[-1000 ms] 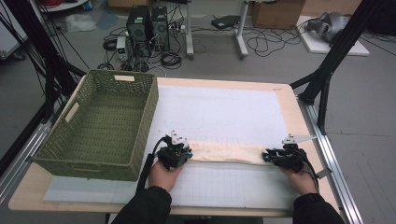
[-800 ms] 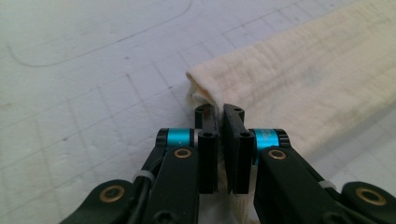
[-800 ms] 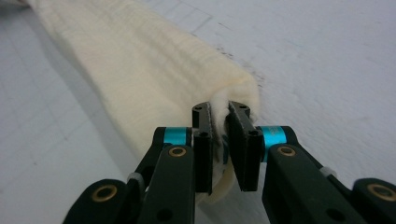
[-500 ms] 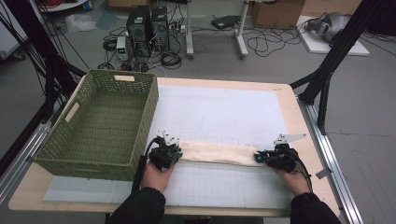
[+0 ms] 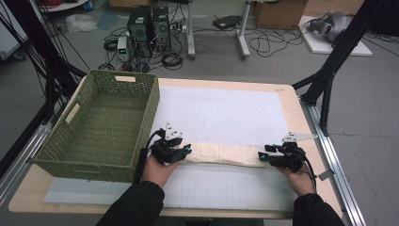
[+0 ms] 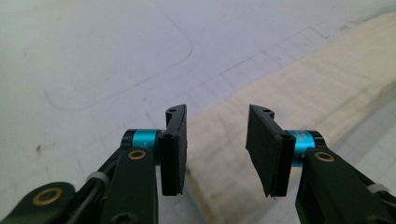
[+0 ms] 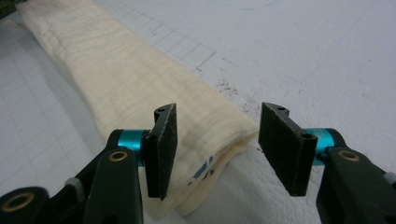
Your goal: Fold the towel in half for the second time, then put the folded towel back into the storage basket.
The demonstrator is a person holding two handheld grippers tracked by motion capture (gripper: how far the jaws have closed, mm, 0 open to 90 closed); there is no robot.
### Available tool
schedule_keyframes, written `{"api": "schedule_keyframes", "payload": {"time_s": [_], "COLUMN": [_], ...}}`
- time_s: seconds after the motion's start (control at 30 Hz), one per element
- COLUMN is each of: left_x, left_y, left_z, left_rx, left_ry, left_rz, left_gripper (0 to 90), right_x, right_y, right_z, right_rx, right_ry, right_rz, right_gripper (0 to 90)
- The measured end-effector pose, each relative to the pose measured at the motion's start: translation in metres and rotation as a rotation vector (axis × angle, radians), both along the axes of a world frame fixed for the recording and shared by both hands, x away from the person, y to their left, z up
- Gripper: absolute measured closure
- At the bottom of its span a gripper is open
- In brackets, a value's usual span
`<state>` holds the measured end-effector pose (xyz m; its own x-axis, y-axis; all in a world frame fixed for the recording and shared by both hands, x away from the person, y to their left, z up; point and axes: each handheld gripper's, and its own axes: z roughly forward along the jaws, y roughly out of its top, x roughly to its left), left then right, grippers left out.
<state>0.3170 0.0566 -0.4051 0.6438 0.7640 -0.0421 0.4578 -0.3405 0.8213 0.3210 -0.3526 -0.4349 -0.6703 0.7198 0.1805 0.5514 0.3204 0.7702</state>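
Cream cloth, folded into a long narrow strip, laid flat across the white gridded mat on the tabletop, just right of the green wicker basket. Left tongs and right tongs at opposite ends of the strip, jaws just parted and pads clear of the fabric, apparently released after smoothing the fold. Strip ends between the spread jaws, ungripped, probably awaiting another fold or a transfer into the basket.
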Motion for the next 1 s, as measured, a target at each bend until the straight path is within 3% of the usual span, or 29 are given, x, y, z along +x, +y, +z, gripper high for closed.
{"api": "schedule_keyframes", "payload": {"time_s": [0.1,0.4,0.57,0.67,0.7,0.77,0.87,0.97,1.0], "left_x": [0.005,0.016,0.020,0.023,0.024,0.028,0.032,0.035,0.035], "left_y": [-0.011,-0.042,-0.065,-0.075,-0.078,-0.085,-0.096,-0.107,-0.109], "left_z": [0.004,0.009,0.010,0.007,0.004,0.000,-0.004,-0.009,-0.012], "left_rx": [-0.005,-0.017,0.020,0.034,0.034,0.075,0.060,0.099,0.130], "left_ry": [-0.014,0.010,0.013,0.019,0.035,0.067,0.094,0.102,0.107], "left_rz": [-0.039,-0.174,-0.260,-0.305,-0.323,-0.374,-0.437,-0.472,-0.479], "left_gripper": [56.0,57.7,58.8,60.9,62.1,66.3,69.8,70.3,70.1], "right_x": [-0.002,-0.007,-0.013,-0.018,-0.019,-0.019,-0.019,-0.017,-0.016], "right_y": [0.002,0.001,0.004,0.006,0.007,0.011,0.020,0.022,0.022], "right_z": [0.001,0.005,0.010,0.013,0.013,0.011,0.005,0.001,-0.001], "right_rx": [-0.007,-0.011,-0.011,-0.013,-0.010,-0.012,-0.047,-0.074,-0.091], "right_ry": [-0.006,-0.027,-0.051,-0.065,-0.061,-0.045,-0.010,0.006,0.001], "right_rz": [0.002,0.007,0.022,0.025,0.035,0.061,0.107,0.115,0.114], "right_gripper": [45.6,46.1,50.1,58.7,62.4,68.2,73.4,73.7,73.5]}}
